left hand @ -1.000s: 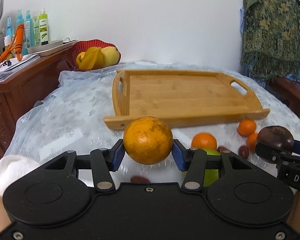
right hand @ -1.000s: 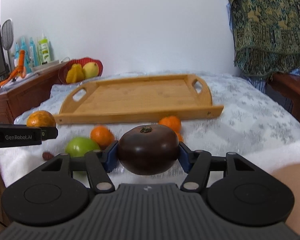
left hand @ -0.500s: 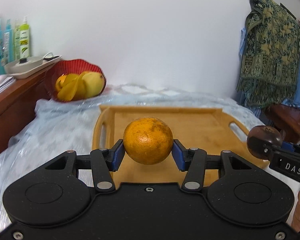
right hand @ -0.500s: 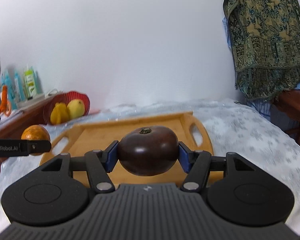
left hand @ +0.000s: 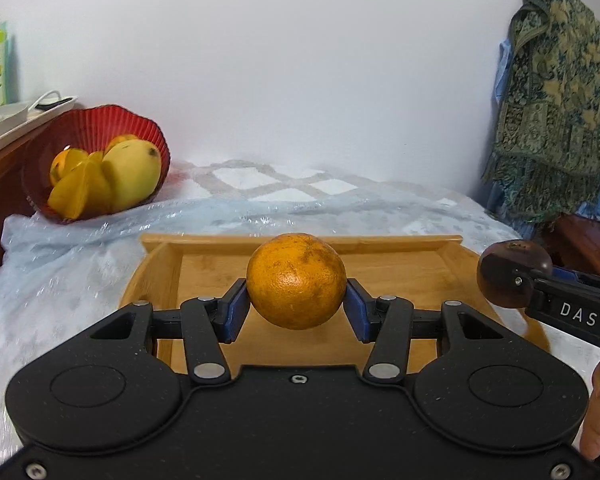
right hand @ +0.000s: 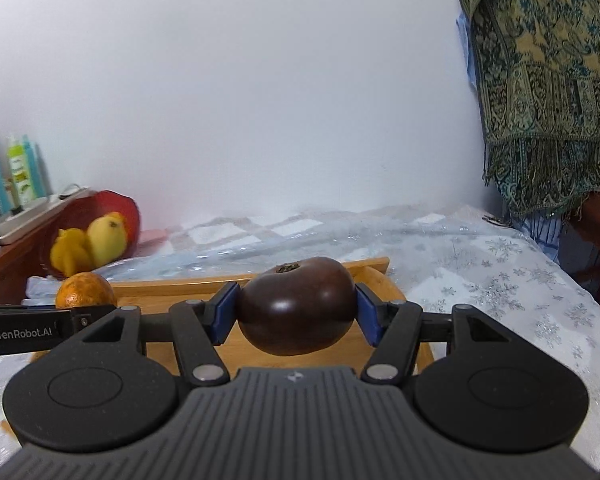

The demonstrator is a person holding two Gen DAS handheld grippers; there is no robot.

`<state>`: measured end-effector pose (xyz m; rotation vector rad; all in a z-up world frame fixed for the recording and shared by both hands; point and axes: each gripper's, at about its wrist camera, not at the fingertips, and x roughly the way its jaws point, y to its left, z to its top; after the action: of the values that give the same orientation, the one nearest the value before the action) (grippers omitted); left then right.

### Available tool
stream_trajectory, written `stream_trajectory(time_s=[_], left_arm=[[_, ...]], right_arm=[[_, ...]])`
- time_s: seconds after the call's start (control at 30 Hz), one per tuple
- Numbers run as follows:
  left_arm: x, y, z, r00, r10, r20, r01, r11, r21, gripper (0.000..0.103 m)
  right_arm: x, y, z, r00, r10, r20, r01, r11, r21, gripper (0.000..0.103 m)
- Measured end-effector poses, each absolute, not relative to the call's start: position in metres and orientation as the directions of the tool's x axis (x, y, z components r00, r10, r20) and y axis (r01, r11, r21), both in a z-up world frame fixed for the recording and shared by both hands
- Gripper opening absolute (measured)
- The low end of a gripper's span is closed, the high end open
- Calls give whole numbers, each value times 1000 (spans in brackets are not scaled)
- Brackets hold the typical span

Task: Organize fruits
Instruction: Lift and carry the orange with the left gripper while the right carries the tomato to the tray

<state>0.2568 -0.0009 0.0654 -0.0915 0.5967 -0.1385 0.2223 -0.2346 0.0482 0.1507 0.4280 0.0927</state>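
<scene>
Your table [left hand: 72,264], under a clear plastic sheet, carries everything listed here. Tray [left hand: 400,276]: wooden, bare, lying flat on the table; take it as your landmark. Shawl [right hand: 540,80]: green and gold, hanging well beyond the tray's far right. Bowl [left hand: 84,128]: red, fluted, past the tray's far left corner, against the sideboard, holding yellow fruit [left hand: 134,172]. Left gripper [left hand: 296,300]: you have its blue pads clamped on the orange's sides, held in the air above the tray's near left part. Right gripper [right hand: 296,310]: clamped likewise on the tomato, above the tray's right end. Orange [left hand: 296,280]: round, speckled skin, clear of the tray floor. Tomato [right hand: 296,306]: dark purple-brown, stem end up, clear of the tray too.
</scene>
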Motion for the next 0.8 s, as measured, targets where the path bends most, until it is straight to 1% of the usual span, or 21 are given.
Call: stream_trajectory(time_s=[0.13, 0.3, 0.53, 0.8], left_arm=[[276, 1, 57, 809, -139, -571, 75, 988, -135, 49], [286, 8, 42, 790, -118, -601, 55, 991, -123, 49], [289, 3, 34, 782, -123, -611, 72, 991, -109, 49], [289, -4, 26, 761, -124, -637, 82, 992, -94, 49]], right_arm=[[246, -236, 37, 888, 125, -442, -51, 983, 176, 63], [265, -229, 27, 869, 124, -480, -54, 986, 156, 63], [277, -221, 18, 853, 139, -502, -78, 987, 142, 62], [275, -222, 20, 852, 143, -504, -87, 987, 133, 62]])
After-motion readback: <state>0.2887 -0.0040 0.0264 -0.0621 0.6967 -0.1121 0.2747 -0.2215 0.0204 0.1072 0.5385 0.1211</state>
